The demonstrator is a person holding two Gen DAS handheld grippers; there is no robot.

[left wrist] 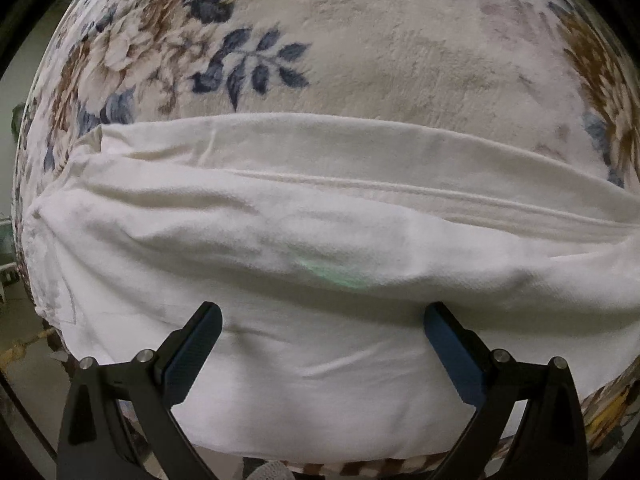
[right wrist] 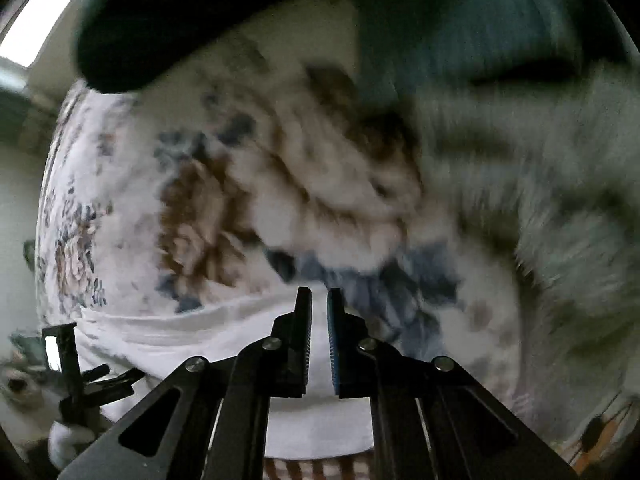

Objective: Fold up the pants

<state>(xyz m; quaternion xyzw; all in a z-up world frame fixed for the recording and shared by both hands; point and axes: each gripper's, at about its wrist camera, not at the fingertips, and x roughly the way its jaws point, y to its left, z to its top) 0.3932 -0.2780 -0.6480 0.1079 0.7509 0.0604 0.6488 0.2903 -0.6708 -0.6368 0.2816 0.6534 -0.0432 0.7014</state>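
White pants (left wrist: 304,240) lie folded lengthwise across a floral blanket (left wrist: 400,48), filling the lower half of the left wrist view. My left gripper (left wrist: 322,314) is open and empty, its fingers spread wide just above the near part of the pants. In the right wrist view the pants (right wrist: 200,332) show at the lower left. My right gripper (right wrist: 319,300) has its jaws nearly closed with a thin gap and nothing between them, over the edge of the pants. The left gripper (right wrist: 76,372) also shows at the far left of the right wrist view, in a white-gloved hand.
The floral blanket (right wrist: 224,200) covers the whole surface. A blurred grey patterned cloth (right wrist: 560,200) lies at the right and a dark object (right wrist: 168,20) at the top of the right wrist view. The near edge of the bed runs just below the pants.
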